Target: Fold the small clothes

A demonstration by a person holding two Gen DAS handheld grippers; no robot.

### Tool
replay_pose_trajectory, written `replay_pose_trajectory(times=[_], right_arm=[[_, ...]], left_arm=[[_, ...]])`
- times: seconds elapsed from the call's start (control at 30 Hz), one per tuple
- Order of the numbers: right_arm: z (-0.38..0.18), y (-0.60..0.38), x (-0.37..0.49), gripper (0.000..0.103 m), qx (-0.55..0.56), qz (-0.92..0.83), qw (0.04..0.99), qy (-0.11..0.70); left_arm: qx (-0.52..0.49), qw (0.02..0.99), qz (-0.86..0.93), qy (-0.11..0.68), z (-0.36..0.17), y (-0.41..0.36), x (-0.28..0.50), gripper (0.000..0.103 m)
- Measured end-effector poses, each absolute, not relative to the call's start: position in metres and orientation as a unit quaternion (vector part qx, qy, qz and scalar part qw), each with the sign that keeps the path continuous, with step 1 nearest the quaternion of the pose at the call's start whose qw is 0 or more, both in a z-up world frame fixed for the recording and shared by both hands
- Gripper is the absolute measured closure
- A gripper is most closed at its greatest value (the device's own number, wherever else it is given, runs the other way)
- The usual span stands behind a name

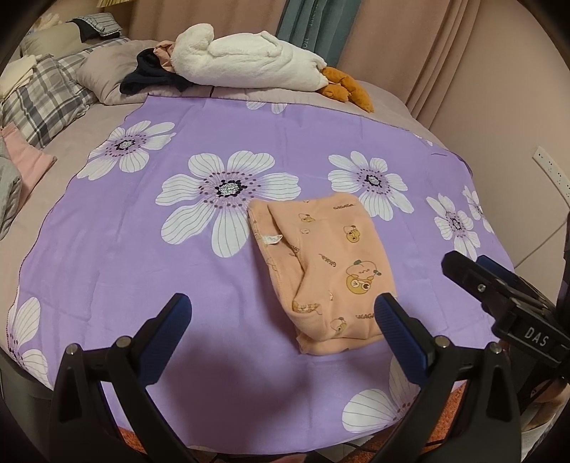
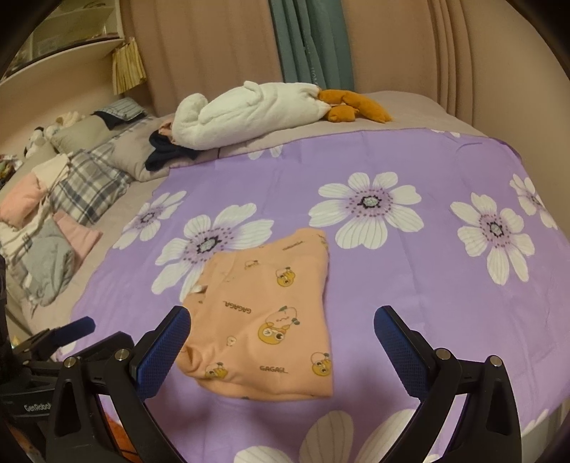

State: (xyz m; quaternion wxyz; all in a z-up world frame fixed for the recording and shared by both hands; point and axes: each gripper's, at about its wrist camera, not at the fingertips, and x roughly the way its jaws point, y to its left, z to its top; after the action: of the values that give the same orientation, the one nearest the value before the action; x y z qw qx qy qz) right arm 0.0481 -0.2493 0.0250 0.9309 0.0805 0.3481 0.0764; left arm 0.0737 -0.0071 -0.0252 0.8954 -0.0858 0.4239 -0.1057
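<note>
Garment [image 2: 265,313] lay folded on the purple floral sheet [image 2: 445,302]; your left gripper [image 1: 285,320] and right gripper [image 2: 285,334] hung wide, empty, seemingly finished.

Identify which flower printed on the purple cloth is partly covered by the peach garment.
The largest flower, just left of the peach garment; its lower right petals slip under the garment's edge, while the others lie uncovered.

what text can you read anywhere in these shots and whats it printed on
"GAGAGA": printed several times on the peach garment, some copies upside down or cut off by folds.
"DAS": on the body of the right hand-held gripper, seen from the left wrist view.
"GenRobot", cut off by the frame edge: on the body of the left hand-held gripper, seen from the right wrist view.
White tag on the garment: too small to read.
Lettering on the teal curtain: too blurred to read.
</note>
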Motion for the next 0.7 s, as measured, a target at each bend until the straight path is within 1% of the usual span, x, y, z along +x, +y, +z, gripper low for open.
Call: replay_pose_trajectory(times=[0.2,0.7], right_arm=[[0.024,-0.250,0.048,0.001,0.079,0.074,0.931,0.350],[0.020,-0.258,0.046,0.001,0.089,0.068,0.930,0.350]], left_arm=[[-0.089,0.893,-0.102,0.429,-0.029,-0.005,0.077,0.000],[-0.062,0.894,-0.097,0.433,-0.026,-0.017,0.072,0.000]])
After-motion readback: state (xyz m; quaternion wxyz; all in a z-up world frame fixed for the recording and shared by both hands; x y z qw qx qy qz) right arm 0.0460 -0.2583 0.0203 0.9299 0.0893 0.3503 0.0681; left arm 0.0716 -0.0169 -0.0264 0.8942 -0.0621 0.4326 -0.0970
